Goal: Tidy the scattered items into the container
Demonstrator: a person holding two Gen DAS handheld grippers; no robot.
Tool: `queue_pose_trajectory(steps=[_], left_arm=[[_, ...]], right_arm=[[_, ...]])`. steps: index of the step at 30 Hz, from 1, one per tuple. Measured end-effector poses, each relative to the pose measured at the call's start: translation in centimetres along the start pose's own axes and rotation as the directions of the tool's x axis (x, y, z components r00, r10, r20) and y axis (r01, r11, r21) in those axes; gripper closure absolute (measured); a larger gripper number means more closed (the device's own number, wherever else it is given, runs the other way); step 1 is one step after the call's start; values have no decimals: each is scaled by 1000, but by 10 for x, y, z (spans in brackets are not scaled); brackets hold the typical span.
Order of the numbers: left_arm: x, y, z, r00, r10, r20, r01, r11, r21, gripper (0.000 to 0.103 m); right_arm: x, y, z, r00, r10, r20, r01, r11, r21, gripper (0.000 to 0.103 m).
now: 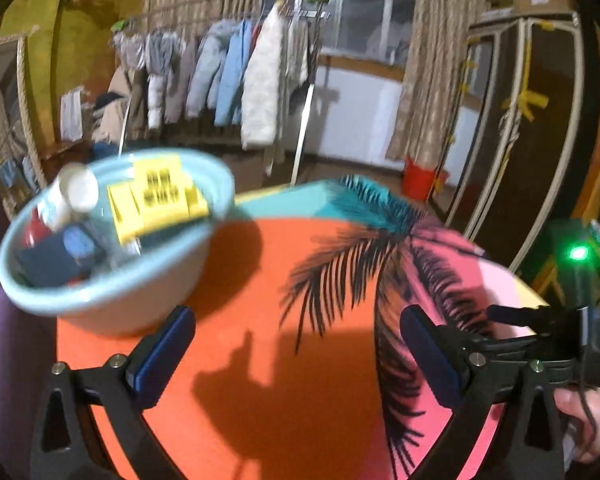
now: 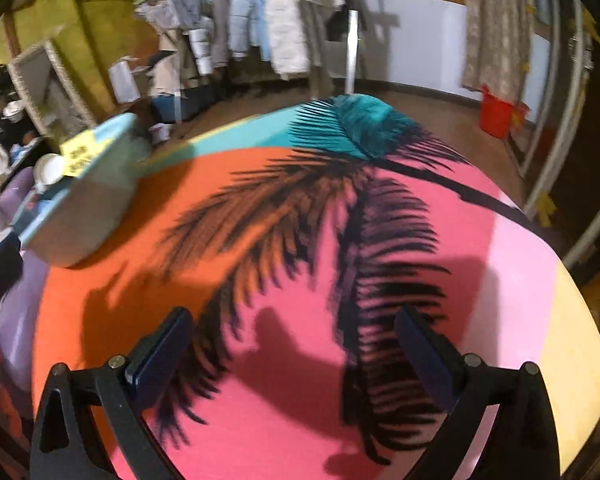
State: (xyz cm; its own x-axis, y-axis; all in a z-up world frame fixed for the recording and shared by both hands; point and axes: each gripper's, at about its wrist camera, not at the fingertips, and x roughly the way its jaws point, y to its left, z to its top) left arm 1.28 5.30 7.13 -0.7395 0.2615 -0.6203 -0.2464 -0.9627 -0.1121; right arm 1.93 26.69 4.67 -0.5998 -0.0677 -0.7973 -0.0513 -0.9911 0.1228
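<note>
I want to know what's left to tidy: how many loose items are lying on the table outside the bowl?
0. The table shows only its palm-print cloth; everything visible sits in the blue bowl. Its near edge is hidden behind the fingers.

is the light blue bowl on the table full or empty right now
Full. The bowl holds a yellow box, a white bottle and darker items piled to its rim.

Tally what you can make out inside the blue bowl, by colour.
Left wrist view, blurred, so counts are approximate; other items in the light blue bowl are too blurred to sort:
Yellow boxes: 1 cluster, about 3 joined pieces
White cylinder: 1
Dark blue item: 1
Light blue item: 1
Red item: 1
Total: 5 distinguishable things
</note>
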Motion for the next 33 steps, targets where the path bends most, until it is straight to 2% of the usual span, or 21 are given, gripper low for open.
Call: queue_pose_trajectory(steps=[2, 5, 13, 16, 19, 24, 33], left_arm=[[10, -3, -10, 999, 16, -38, -16, 1000, -9, 0], [21, -5, -23, 996, 35, -77, -36, 999, -12, 0], [34, -10, -33, 991, 53, -120, -51, 998, 23, 0], [37, -12, -34, 990, 63, -127, -59, 998, 37, 0], [44, -10, -34, 983, 65, -170, -61, 998, 28, 0], [57, 0, -37, 970, 35, -241, -43, 999, -25, 0], [57, 0, -39, 967, 52, -250, -58, 998, -13, 0]], right_arm=[[7, -1, -6, 999, -17, -44, 17, 1000, 5, 0], [15, -2, -16, 997, 12, -76, -11, 1000, 14, 0], [17, 11, -27, 998, -68, -7, 67, 996, -52, 0], [17, 13, -28, 997, -77, -9, 77, 996, -47, 0], [21, 16, -27, 994, -107, -18, 106, 992, -65, 0], [21, 16, -28, 994, -110, -18, 109, 992, -60, 0], [21, 13, -27, 994, -112, -18, 111, 992, -53, 0]])
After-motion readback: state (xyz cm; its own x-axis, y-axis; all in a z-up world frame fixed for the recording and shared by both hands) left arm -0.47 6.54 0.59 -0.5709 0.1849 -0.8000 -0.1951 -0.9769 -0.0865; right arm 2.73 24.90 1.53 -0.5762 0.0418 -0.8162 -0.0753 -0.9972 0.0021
